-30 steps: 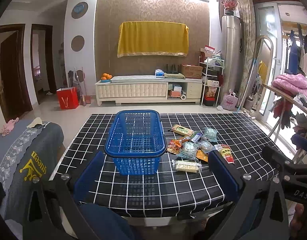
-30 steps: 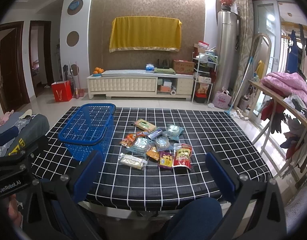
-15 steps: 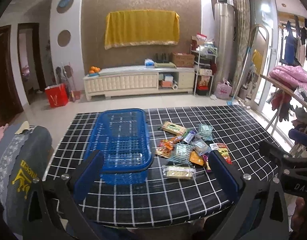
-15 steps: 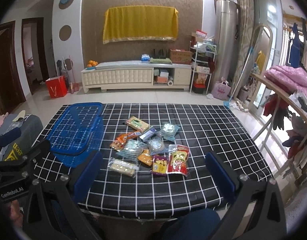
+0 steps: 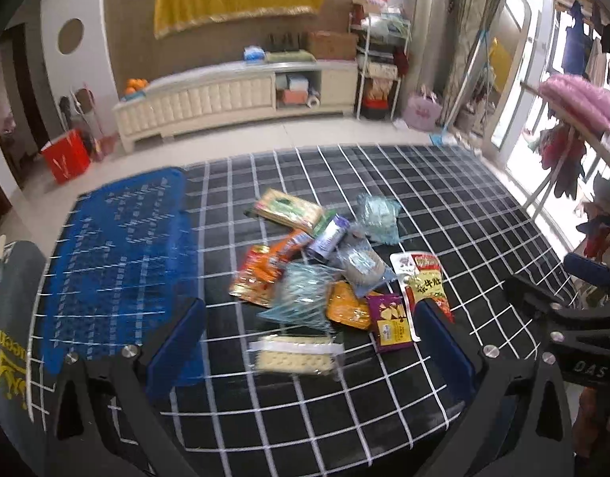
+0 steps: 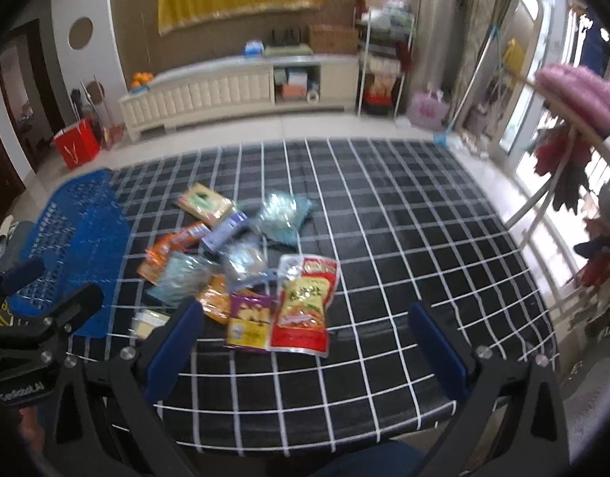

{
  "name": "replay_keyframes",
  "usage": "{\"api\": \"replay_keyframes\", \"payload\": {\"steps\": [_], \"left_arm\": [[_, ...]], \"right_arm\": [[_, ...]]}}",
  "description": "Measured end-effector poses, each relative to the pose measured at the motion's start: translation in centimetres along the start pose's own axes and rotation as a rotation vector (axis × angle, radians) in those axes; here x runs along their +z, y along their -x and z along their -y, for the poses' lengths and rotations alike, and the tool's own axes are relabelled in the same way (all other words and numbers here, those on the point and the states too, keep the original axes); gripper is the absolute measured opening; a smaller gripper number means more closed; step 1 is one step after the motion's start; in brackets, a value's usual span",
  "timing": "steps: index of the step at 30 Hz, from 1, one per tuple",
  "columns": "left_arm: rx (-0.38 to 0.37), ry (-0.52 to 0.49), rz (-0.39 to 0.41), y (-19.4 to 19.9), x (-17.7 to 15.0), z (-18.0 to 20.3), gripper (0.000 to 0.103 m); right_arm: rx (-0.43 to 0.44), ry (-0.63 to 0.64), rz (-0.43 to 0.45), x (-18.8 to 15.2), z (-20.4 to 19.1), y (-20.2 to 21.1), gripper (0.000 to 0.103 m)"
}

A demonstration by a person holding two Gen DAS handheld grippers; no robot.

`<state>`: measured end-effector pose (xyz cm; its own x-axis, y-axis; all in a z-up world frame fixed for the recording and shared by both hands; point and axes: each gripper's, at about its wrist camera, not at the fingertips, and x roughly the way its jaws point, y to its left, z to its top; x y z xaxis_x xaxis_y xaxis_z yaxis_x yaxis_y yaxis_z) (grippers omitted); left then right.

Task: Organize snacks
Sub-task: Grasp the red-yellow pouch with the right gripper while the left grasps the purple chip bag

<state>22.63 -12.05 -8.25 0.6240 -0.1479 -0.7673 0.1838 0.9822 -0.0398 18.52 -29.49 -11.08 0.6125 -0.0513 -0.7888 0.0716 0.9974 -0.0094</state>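
A pile of snack packets lies mid-table on the black checked cloth (image 5: 444,206). It includes a red pouch (image 5: 424,286) (image 6: 306,306), a purple chip bag (image 5: 390,320) (image 6: 249,318), an orange packet (image 5: 261,268), a green-and-tan packet (image 5: 287,206) and a cracker pack (image 5: 293,355). A blue mesh basket (image 5: 118,254) (image 6: 70,234) stands to the left of the pile. My left gripper (image 5: 310,348) hovers open above the near side of the pile, around the cracker pack. My right gripper (image 6: 305,344) is open just short of the red pouch. Neither holds anything.
A grey garment (image 5: 6,338) hangs at the table's left end. A drying rack with clothes (image 5: 575,127) stands to the right. A white TV cabinet (image 5: 233,95) and a red bag (image 5: 66,155) sit across the floor. The cloth's right half (image 6: 444,238) is bare.
Both grippers have moved forward and tilted down over the table, so the packets look nearer and larger. The left view has swung right, from the basket to the pile. Nothing was grasped.
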Motion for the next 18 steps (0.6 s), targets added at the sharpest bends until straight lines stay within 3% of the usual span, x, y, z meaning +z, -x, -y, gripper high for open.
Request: {"api": "replay_keyframes", "payload": {"steps": [15,18], "left_arm": [[-0.001,-0.009,-0.223,-12.4,-0.7,1.9,0.103],[0.017,-0.013,-0.272,-13.6,-1.0,2.1,0.103]], "right_arm": [[0.030,0.070,-0.261,0.0,0.9,-14.1,0.102],[0.011,0.097,-0.290,-0.4,0.8,-15.6,0.095]]}}
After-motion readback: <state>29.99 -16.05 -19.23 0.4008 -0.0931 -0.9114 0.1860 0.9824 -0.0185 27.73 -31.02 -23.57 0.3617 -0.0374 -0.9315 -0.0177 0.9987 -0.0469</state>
